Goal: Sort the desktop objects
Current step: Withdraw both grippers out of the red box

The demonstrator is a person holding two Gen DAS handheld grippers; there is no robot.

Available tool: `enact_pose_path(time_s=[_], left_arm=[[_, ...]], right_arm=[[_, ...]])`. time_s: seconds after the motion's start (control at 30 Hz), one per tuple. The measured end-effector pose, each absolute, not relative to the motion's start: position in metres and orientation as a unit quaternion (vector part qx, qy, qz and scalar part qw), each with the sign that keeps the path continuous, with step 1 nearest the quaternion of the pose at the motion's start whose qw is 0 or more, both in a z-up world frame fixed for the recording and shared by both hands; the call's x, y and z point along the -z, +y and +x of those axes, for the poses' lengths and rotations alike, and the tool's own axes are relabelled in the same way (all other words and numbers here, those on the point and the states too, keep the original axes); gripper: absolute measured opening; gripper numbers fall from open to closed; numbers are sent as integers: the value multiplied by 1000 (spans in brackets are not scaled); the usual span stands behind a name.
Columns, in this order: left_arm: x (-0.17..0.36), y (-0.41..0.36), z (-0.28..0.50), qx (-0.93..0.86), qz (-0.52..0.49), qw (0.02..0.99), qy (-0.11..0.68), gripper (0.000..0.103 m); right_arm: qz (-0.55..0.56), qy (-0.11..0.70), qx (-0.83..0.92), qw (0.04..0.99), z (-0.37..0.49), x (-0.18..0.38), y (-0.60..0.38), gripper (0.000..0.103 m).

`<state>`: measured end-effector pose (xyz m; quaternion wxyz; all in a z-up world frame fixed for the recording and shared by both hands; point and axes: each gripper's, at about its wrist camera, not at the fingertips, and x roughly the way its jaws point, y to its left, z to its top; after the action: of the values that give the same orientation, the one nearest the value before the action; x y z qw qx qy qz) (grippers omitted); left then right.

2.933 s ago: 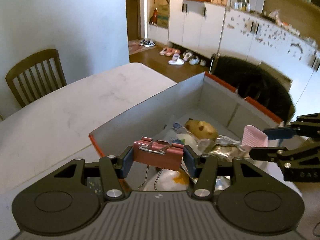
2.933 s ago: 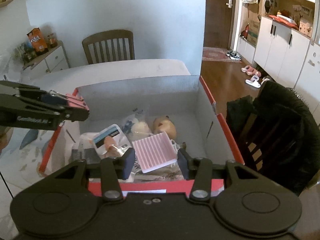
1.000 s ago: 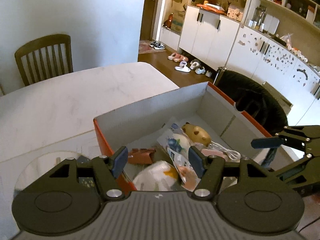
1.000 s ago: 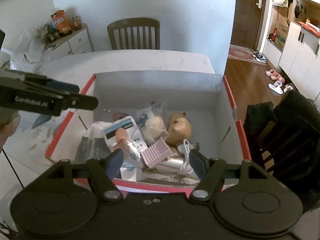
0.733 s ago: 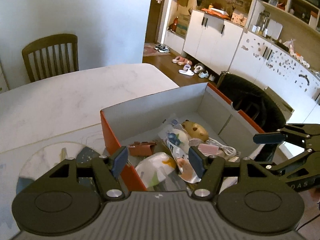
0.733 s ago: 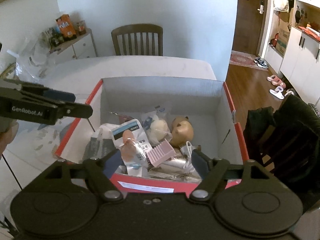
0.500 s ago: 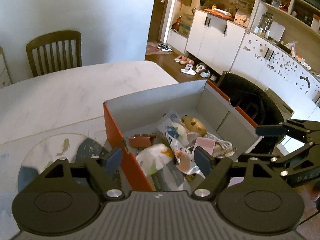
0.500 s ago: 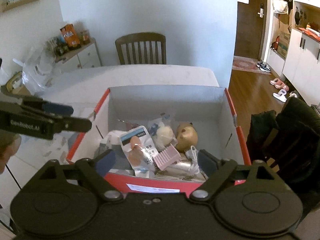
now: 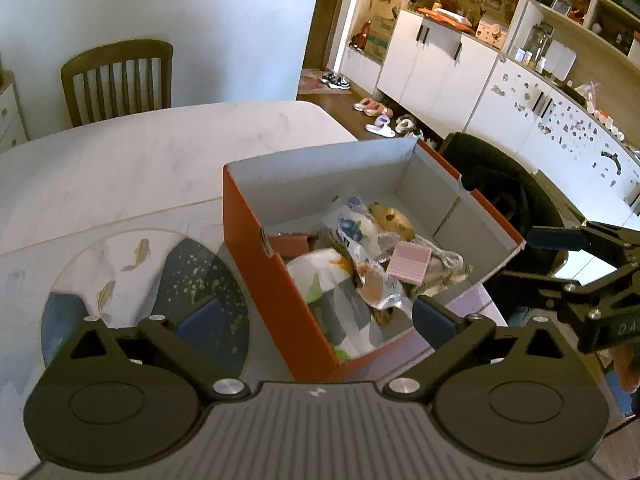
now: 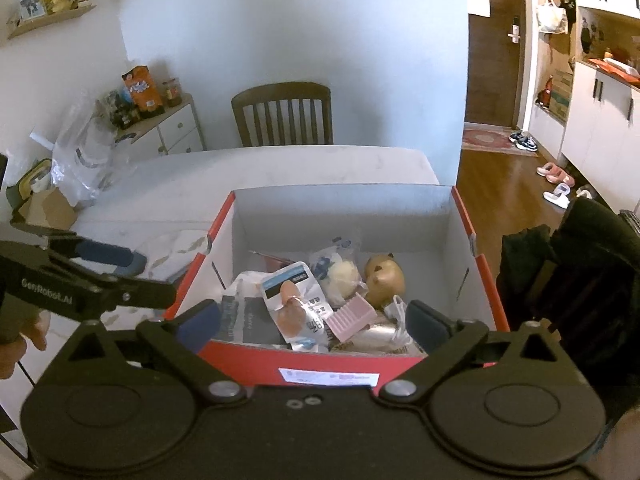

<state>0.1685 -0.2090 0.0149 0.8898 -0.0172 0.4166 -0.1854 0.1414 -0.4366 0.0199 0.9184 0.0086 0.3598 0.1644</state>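
Tongs report: my left tongs point(image 9: 316, 316) and right tongs point(image 10: 314, 326), having just been opening, stand released and empty before the red box point(image 10: 460, 208) on the desk point(image 9: 120, 160); pink comb point(image 10: 352, 316) lies inside it.

We see a white marbled bench point(image 9: 120, 160); on it lie a round fish-patterned mat point(image 9: 120, 276) and, beside it, an open red cardboard box point(image 10: 460, 208).
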Motion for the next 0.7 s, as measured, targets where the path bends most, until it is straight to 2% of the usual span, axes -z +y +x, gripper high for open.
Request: enact_pose_path(time_s=[0.7], left_arm=[[-18, -191, 136, 204, 13, 894, 398, 103]], right_arm=[[36, 366, -117, 923, 106, -13, -420, 100]])
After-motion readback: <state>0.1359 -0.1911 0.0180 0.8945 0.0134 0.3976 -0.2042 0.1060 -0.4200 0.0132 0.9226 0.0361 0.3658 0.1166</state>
